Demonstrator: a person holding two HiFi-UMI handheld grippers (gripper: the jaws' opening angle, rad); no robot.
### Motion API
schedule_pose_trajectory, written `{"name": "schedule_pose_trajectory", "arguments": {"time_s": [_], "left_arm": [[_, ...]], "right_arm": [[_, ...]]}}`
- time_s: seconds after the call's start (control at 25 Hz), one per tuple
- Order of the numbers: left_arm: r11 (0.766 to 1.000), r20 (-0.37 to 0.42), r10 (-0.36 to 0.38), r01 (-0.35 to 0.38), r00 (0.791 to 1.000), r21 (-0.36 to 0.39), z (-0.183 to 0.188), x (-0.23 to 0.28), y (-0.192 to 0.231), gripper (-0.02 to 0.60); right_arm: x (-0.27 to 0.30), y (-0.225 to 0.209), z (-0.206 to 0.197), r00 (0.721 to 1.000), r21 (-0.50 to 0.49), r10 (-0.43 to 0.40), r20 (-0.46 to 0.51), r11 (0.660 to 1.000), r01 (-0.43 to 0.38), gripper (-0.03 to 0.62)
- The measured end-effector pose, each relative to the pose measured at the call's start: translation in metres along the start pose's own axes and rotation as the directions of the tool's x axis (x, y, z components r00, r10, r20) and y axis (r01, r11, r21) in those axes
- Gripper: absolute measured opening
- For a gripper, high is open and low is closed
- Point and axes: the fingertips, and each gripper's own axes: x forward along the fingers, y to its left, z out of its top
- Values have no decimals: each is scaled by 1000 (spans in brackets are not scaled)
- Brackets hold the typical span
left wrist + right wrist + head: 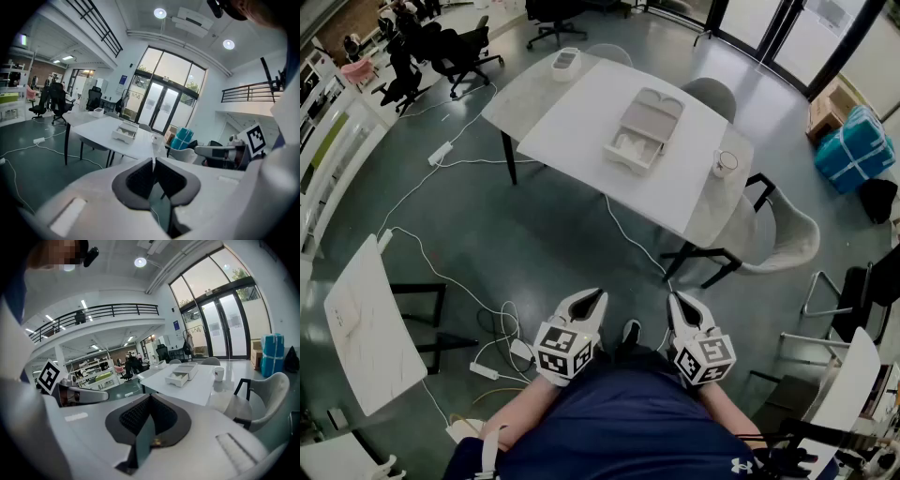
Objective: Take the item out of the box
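one open box (649, 120) holds a white item (630, 146)

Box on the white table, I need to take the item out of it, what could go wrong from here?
White cables trail across the floor between you and the table; you could trip walking up. The mug stands near the table's edge, right of the box; a reaching arm may knock it. The left tool and right tool are both shut; unless opened first, they would likely just push the box.
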Motion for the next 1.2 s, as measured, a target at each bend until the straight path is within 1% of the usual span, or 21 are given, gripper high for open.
{"name": "schedule_pose_trajectory", "arguments": {"time_s": [0.12,0.32,0.52,0.68,0.88,1.0,1.2], "left_arm": [[999,54,2,-4,999,38,21,-3,-5,21],[998,98,25,-30,995,54,36,-10,-15,23],[997,109,51,-57,993,55,40,-3,-25,23],[995,125,75,-83,989,60,49,10,-30,22],[992,123,100,-108,987,58,47,25,-38,23],[990,113,126,-131,986,41,45,28,-30,23],[987,129,154,-160,980,34,63,36,-9,23]], "right_arm": [[11,4,17,999,-24,24,42,999,-23,0],[8,12,31,995,-72,77,69,995,-72,0],[5,-3,39,991,-51,100,88,994,-96,2],[7,-13,47,986,-66,130,105,990,-123,2],[13,-28,42,983,-68,164,87,985,-158,2],[19,-34,42,982,-61,174,72,984,-170,2],[40,-47,49,988,-48,144,61,989,-141,2]]}}
